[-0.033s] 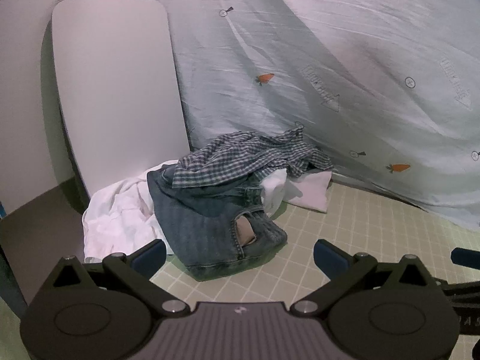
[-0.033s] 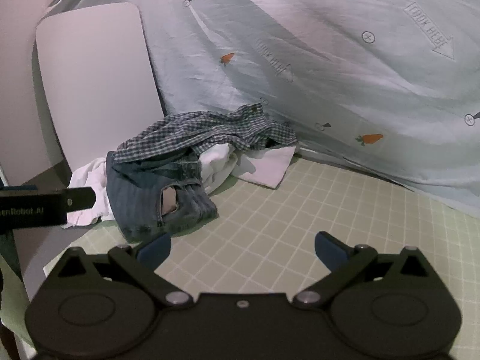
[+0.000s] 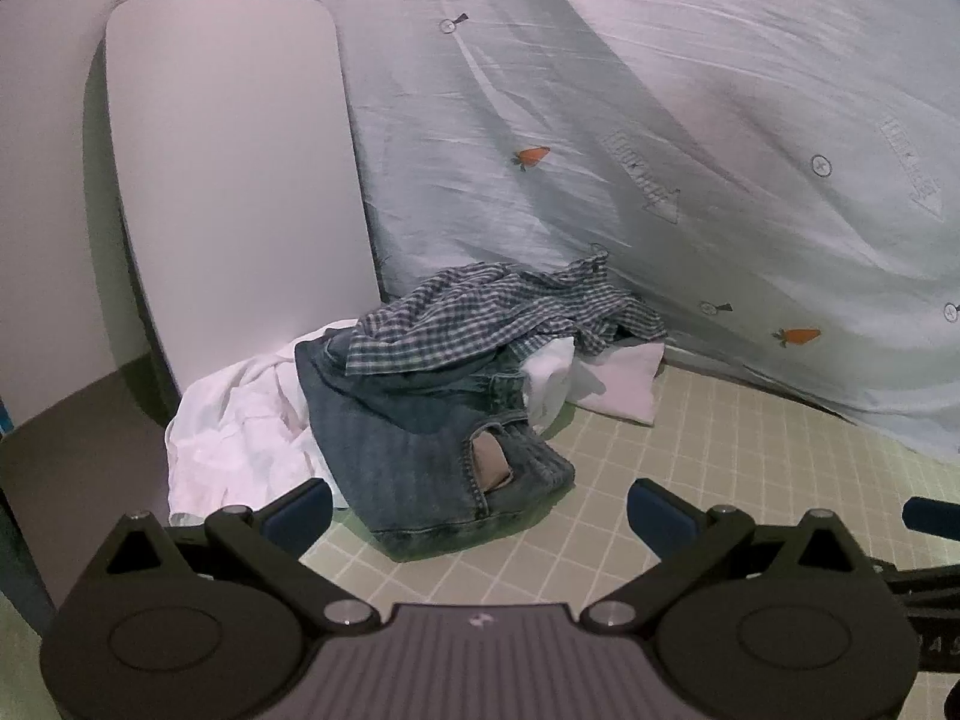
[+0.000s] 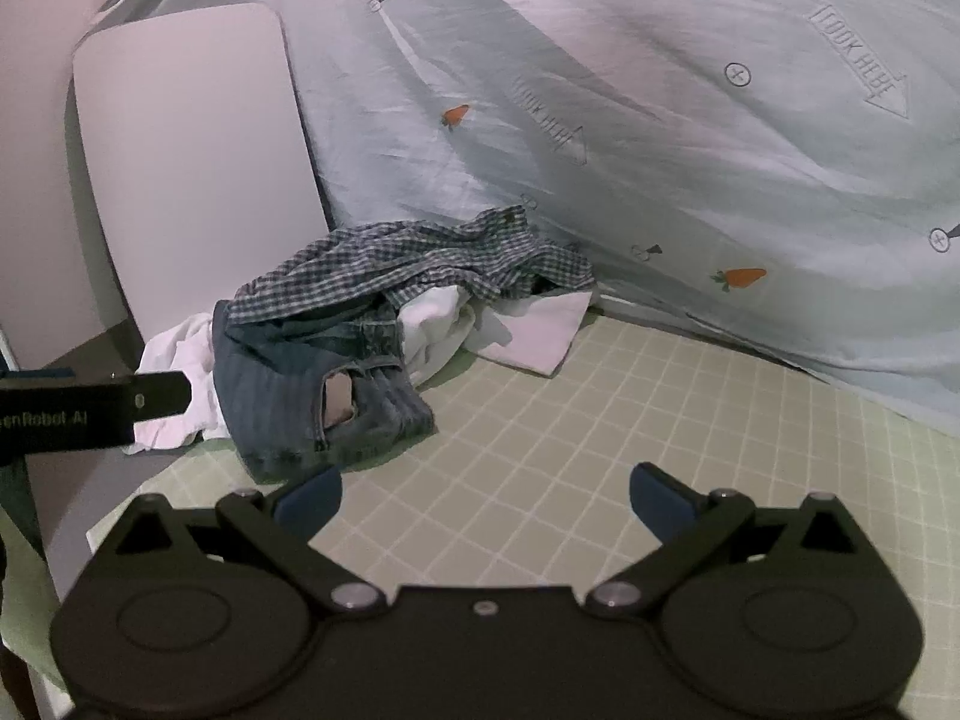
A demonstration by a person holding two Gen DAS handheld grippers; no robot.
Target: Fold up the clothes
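Note:
A heap of clothes lies at the back left of the green grid mat. Crumpled blue jeans are in front, a blue checked shirt is draped on top, and white garments spread beneath and to the left. My left gripper is open just short of the jeans' near edge, holding nothing. My right gripper is open over bare mat, to the right of the jeans and checked shirt. The left gripper's finger shows at the left edge of the right wrist view.
A white rounded board leans upright behind the heap on the left. A pale blue sheet with carrot prints hangs down to the mat's far edge. A flat white cloth lies at the heap's right side. Grid mat stretches to the right.

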